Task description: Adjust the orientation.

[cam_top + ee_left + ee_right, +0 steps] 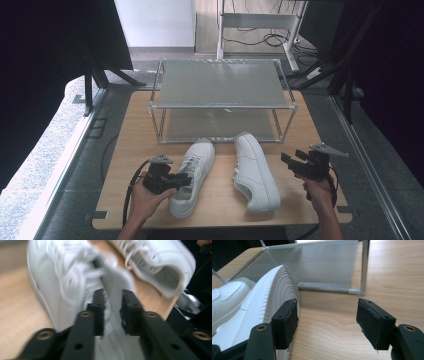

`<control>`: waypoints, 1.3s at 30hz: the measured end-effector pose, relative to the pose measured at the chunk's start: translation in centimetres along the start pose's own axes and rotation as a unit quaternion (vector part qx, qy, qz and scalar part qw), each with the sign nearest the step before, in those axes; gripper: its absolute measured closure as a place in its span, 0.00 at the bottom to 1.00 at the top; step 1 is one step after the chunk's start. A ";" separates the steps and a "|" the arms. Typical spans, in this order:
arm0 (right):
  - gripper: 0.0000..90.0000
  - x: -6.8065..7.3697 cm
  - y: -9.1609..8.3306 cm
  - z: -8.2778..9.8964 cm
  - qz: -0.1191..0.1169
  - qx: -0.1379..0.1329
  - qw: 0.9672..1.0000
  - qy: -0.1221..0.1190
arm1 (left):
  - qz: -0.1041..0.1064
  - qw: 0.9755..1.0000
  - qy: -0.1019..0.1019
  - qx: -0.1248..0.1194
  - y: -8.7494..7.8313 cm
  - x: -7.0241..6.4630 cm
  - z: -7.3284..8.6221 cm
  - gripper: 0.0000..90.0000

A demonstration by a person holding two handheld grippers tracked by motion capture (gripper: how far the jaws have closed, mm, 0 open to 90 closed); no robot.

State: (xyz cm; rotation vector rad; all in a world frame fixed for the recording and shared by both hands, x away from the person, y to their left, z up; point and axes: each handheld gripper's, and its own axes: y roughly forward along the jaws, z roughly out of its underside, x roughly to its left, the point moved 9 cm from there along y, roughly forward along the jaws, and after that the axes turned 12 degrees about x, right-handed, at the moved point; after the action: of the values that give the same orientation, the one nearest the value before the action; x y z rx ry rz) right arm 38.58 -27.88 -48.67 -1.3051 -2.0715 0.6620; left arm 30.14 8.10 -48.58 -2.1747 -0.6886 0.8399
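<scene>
Your left gripper (186,179) held its jaws partly apart around the left shoe's (192,176) tongue; a deeper, centred bite suited that lift. Your right gripper (291,159) waited wide open beside the tipped right shoe (256,171), before the rack (222,82).

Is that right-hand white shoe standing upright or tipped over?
Tipped on its side. The right shoe shows its ridged sole toward the right tongs; the left shoe sits upright.
</scene>
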 end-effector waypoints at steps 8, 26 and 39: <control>0.42 1.8 -1.2 -0.4 -0.005 -0.007 0.999 -0.037 | 0.018 0.996 0.009 -0.081 -2.4 -0.6 -1.5 0.46; 0.96 11.8 -2.2 0.3 -0.070 0.012 0.980 -0.186 | 0.009 0.994 -0.058 -0.097 -3.9 3.0 -0.9 0.41; 1.00 16.8 0.2 4.8 -0.104 0.086 0.956 -0.261 | -0.007 0.991 -0.078 -0.104 -4.5 4.4 -0.5 0.42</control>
State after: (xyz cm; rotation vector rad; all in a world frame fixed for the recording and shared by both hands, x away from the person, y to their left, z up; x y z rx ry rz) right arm 29.59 -12.93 -48.47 -0.8564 -2.4498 1.1563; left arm 32.31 13.62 -46.47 -2.3016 -0.9050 0.9758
